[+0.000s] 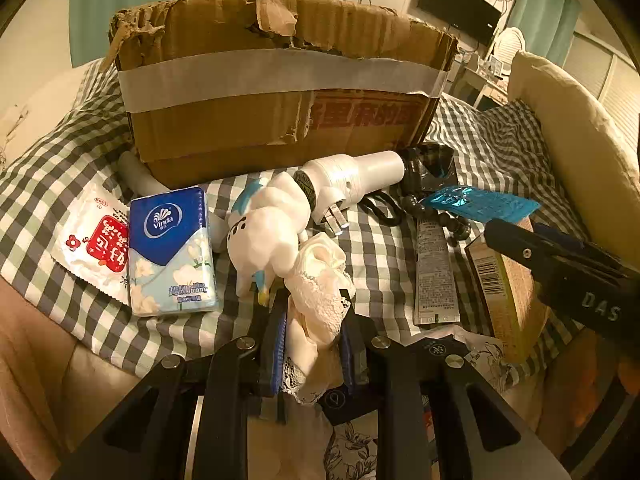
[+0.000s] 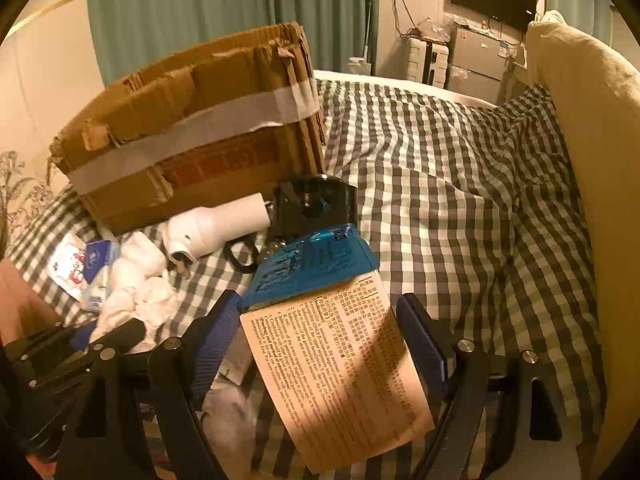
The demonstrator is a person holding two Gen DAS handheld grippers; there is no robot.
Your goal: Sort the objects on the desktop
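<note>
The left gripper [image 1: 312, 320] is clamped on a cream lace cloth [image 1: 316, 280], just in front of the cardboard box [image 1: 276, 80] on the checked bed cover [image 1: 480, 148]. The right gripper [image 2: 320, 344] stands wide around a printed carton [image 2: 340, 372]; whether its pads press the carton I cannot tell. A tissue pack [image 1: 172, 248] lies left of the box front, a white bottle [image 1: 360, 176] against it.

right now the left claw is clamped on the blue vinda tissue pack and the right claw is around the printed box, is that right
Not quite. The left claw is clamped on the cream lace cloth, not the tissue pack, which lies untouched on the checked blanket to its left, as the left wrist view shows. The right claw is around the printed box.
</note>
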